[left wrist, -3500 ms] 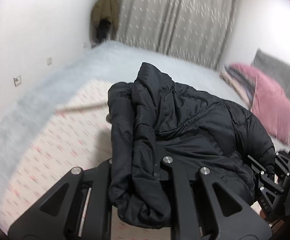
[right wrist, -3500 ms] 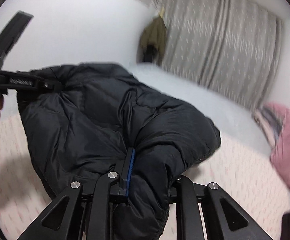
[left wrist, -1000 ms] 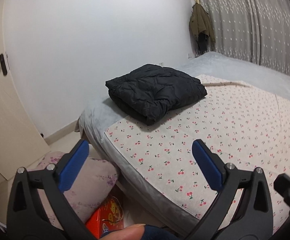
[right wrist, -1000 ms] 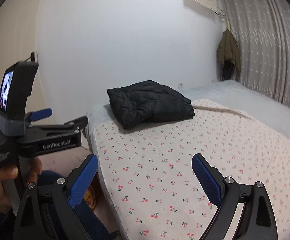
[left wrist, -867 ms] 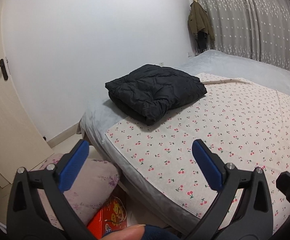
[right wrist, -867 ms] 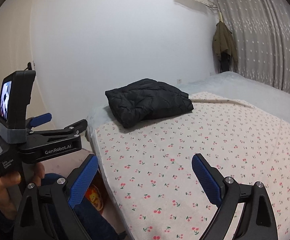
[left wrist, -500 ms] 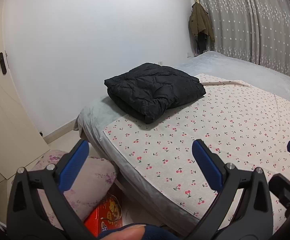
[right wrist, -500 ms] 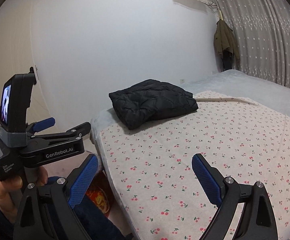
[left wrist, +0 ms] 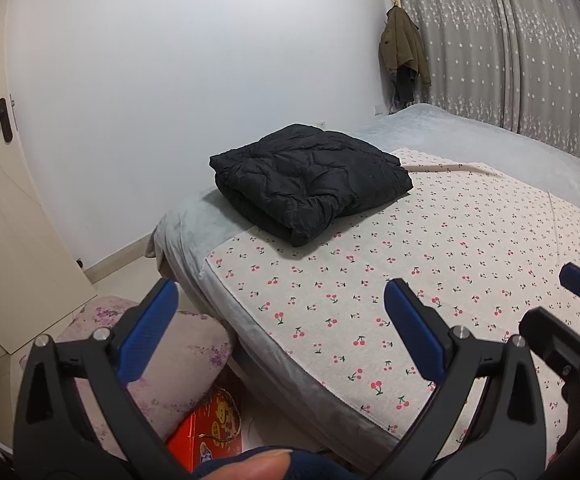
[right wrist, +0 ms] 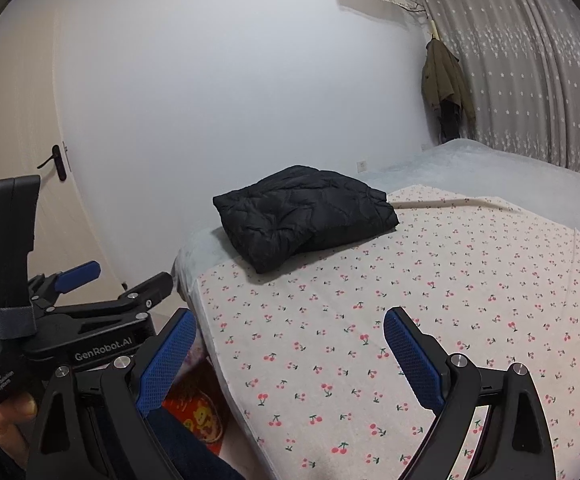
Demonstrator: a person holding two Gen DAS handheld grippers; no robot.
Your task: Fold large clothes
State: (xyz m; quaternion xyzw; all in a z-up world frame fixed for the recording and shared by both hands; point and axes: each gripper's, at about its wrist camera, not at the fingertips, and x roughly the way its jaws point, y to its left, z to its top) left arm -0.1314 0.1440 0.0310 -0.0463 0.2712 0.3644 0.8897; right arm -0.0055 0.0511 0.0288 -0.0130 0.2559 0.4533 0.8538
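Across the cherry-print sheet (left wrist: 470, 248) the folded black puffer jacket (left wrist: 310, 184) lies near the bed's corner, well apart from my left gripper (left wrist: 285, 320) and right gripper (right wrist: 290, 344), both spread wide and empty.

"GenRobot.AI" on left tongs (right wrist: 115, 280), smaller side print unclear

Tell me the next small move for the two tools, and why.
Probably none on the black jacket: it lies folded in a compact bundle at the bed corner. The left tool and right tool are open, empty and well back, so lowering them away seems right.
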